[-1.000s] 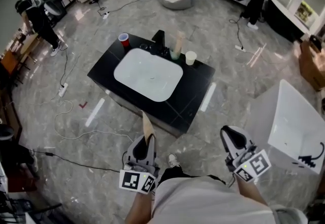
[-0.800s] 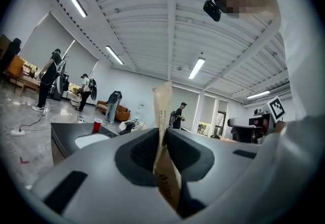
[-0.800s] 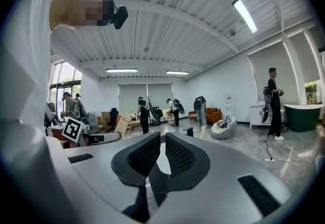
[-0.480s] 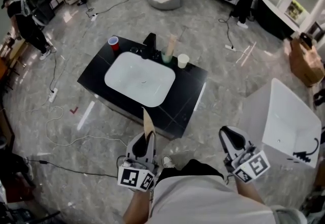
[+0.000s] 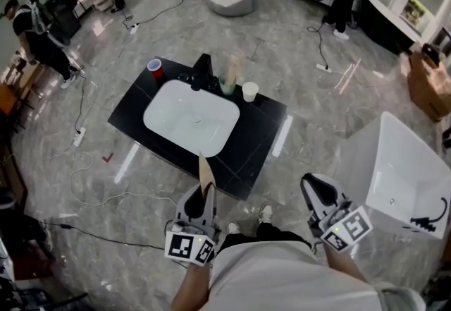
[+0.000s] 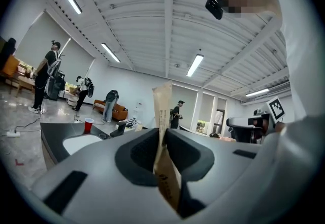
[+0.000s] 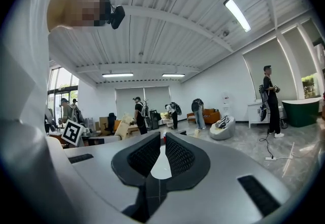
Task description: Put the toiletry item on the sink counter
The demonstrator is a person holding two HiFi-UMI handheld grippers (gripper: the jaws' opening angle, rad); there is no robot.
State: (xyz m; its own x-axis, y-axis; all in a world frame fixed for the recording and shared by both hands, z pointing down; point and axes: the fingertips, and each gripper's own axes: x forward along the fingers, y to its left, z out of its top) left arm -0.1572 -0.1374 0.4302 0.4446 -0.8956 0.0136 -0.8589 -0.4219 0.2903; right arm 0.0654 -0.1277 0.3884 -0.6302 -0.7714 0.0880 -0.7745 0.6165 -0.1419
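1. Ahead of the person, well apart from both tools, stands the black sink counter point(image 5: 257, 137). The left gripper point(image 5: 203, 197) is clamped on a flat tan sachet point(image 5: 205, 170) that stands upright above its jaws.
2. Walk in close, aim for bare black top beside the white basin point(image 5: 190, 119), and lower the sachet before letting go.
3. The right gripper point(image 5: 315, 191) is closed, with nothing in it.
4. The sachet's print is too small to read, so it is probably a toiletry sample. Its lower end is hidden between the pads.

The black worktop point(image 5: 255, 142), centre frame, carries a white basin point(image 5: 190, 118); red cup point(image 5: 154, 67), faucet point(image 5: 202, 71), green cup point(image 5: 227, 86) and white cup point(image 5: 249, 92) line its upper edge.
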